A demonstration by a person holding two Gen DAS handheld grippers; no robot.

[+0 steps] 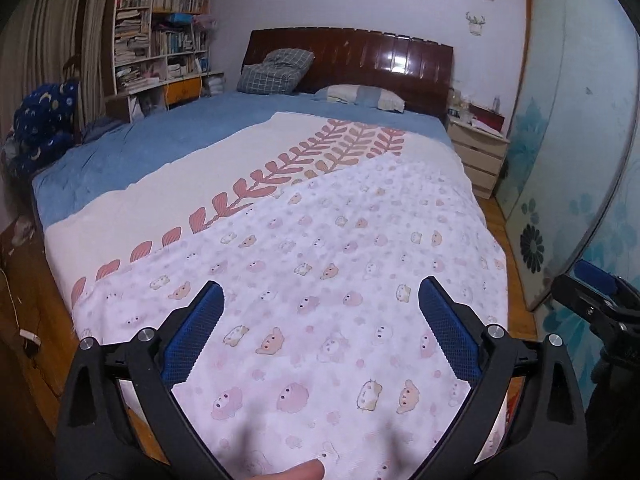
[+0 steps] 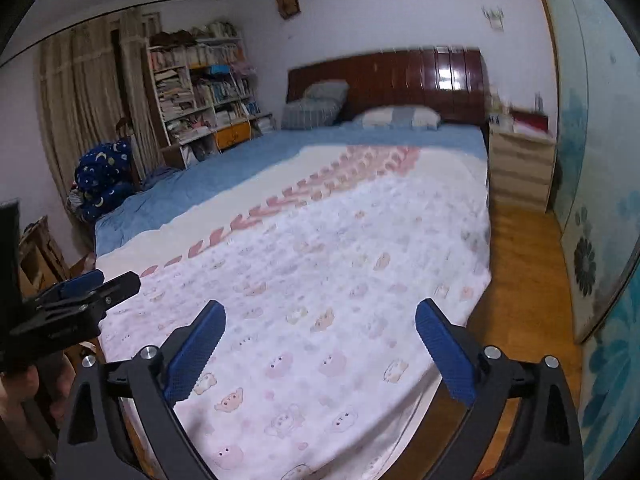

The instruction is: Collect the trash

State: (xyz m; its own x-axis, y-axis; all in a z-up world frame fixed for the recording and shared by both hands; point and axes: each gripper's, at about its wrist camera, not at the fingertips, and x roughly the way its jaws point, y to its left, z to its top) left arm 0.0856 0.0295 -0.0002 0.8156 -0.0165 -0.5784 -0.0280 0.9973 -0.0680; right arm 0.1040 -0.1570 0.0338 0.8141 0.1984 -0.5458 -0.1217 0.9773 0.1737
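Both grippers are hanging over the foot end of the bed, and neither is grasping anything. The left gripper is sitting spread wide, its blue pads well apart with only the pink animal-print blanket showing between them. The right gripper is matching it, jaws released and empty, poised above the blanket's foot edge near the bed's right side, where the wooden floor is showing alongside. In the left wrist view the right gripper is peeking in at the right edge, and in the right wrist view the left gripper is poking in from the left, so the two are hovering side by side. A fingertip is edging into the bottom of the left wrist view. No trash is showing anywhere in either view, so where it lies cannot be told. Up the bed, a cream cover with a pink leaf stripe is lying beside the blanket over a blue sheet, and two pillows are resting at the head end: a checked pillow leaning on the dark headboard and a flat pillow near the right corner. A bookshelf is standing by the far left corner, a nightstand by the far right.
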